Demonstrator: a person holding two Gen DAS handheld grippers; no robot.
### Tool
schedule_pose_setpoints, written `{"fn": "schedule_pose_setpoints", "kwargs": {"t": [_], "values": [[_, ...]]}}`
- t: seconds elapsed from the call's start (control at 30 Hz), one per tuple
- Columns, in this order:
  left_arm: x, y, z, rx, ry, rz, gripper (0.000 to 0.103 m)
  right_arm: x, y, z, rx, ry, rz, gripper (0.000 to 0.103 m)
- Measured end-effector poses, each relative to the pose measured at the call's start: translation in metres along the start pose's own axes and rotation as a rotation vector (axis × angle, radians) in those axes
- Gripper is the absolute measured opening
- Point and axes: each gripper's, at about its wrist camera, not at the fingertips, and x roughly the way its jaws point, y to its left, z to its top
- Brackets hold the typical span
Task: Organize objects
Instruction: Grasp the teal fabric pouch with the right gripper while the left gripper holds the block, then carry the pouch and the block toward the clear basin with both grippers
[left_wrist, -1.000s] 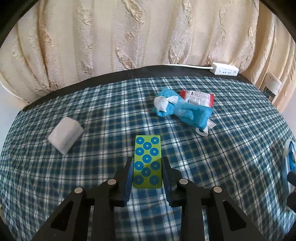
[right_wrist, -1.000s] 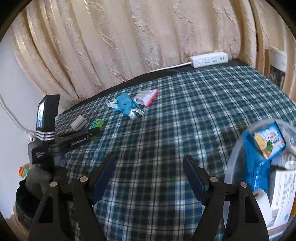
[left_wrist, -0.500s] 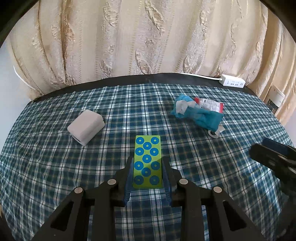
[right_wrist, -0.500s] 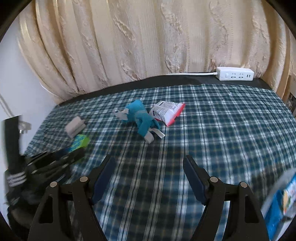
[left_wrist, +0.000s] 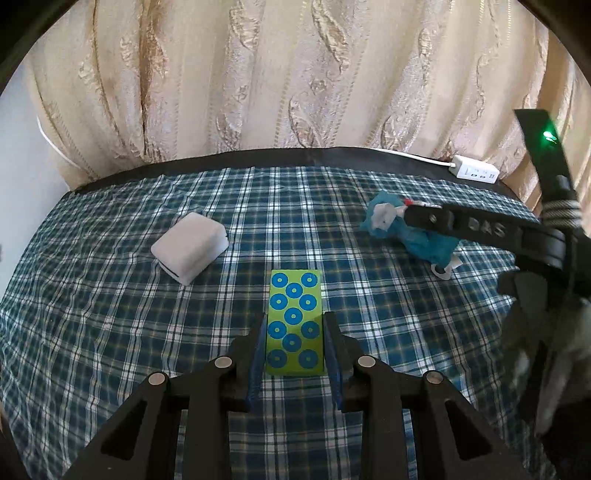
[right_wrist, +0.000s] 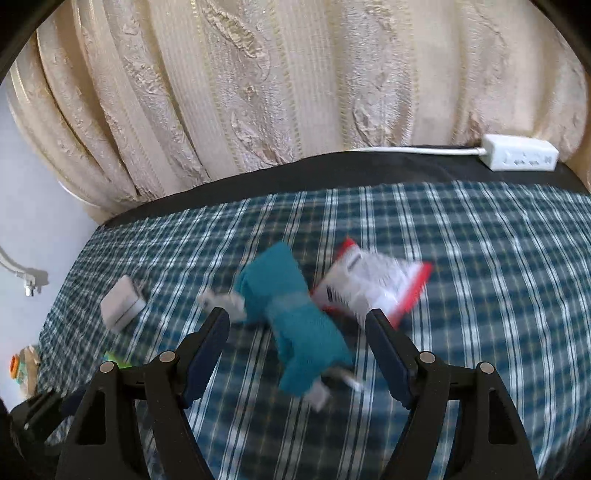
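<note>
My left gripper (left_wrist: 294, 325) is shut on a green box with blue rings (left_wrist: 294, 321), held just above the checked cloth. A white folded pad (left_wrist: 189, 252) lies to its left. My right gripper (right_wrist: 297, 323) is open, its fingers either side of a teal cloth item with white straps (right_wrist: 295, 317), which is blurred. A red-and-white snack packet (right_wrist: 373, 284) lies just right of the teal item. In the left wrist view the teal item (left_wrist: 417, 236) sits at right, partly behind the right gripper's finger (left_wrist: 461, 225).
A blue checked cloth (left_wrist: 110, 332) covers the table, with cream curtains behind. A white power strip (right_wrist: 519, 158) lies at the back right edge. The white pad shows left in the right wrist view (right_wrist: 122, 308).
My right gripper has swung left and forward from the bin side, and now straddles the teal item. My left gripper has kept hold of the green box and turned to face the table.
</note>
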Motion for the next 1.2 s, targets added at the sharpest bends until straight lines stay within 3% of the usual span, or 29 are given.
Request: {"fn": "schedule_pose_setpoints", "kwargs": {"t": [0.47, 0.7, 0.83, 1.0, 1.2], "values": [[0.002, 0.007, 0.001, -0.019, 0.011, 0.0, 0.031, 0.016, 0.016, -0.008, -0.076, 0.071, 0.084, 0.077], [0.001, 0.008, 0.001, -0.021, 0.013, -0.001, 0.031, 0.03, 0.015, -0.004, -0.114, 0.067, 0.006, 0.076], [0.001, 0.007, 0.001, -0.021, 0.013, -0.001, 0.031, 0.038, 0.021, -0.005, -0.168, 0.062, -0.061, 0.063], [0.0, 0.006, 0.001, -0.02, 0.014, -0.004, 0.031, 0.038, 0.025, -0.007, -0.203, 0.055, -0.106, 0.038], [-0.001, 0.005, 0.001, -0.019, 0.012, -0.008, 0.031, 0.026, 0.023, -0.01, -0.171, 0.043, -0.088, 0.037]]}}
